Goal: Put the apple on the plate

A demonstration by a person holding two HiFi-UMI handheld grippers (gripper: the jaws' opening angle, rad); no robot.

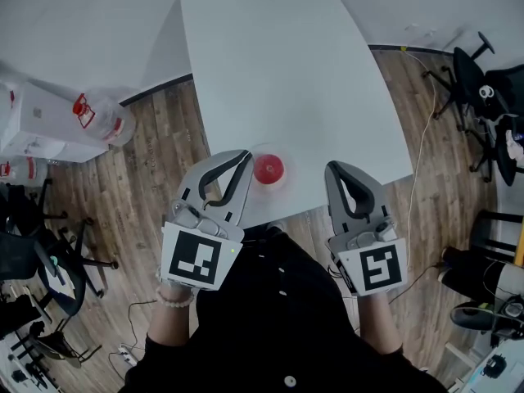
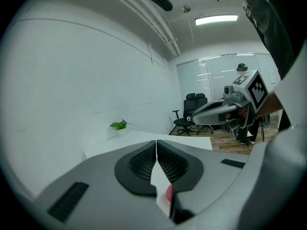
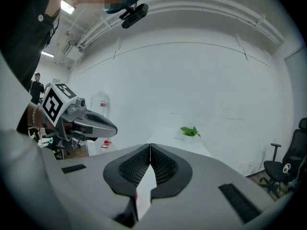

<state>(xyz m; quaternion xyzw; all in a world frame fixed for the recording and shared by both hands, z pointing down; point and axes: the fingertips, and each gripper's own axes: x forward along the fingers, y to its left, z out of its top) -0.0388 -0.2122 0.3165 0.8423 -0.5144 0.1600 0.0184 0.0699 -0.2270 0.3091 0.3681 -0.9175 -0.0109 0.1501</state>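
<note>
While both hands point forward, tipped slightly down, side by side at the surface's (image 1: 278, 72) near edge, left claw (image 1: 243, 155) and right claw (image 1: 334, 169) are each pressed together, pinching nothing. Apple (image 1: 268, 169) sits on plate (image 1: 283, 182) between them, nearer the left. Wide white surface stretches beyond; plant (image 3: 190, 131) at far end.

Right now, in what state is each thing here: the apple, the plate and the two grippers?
apple: resting on the plate, not held.
plate: on the table, near its front edge, carrying the apple.
left gripper: shut, nothing between its jaws.
right gripper: shut, nothing between its jaws.
</note>
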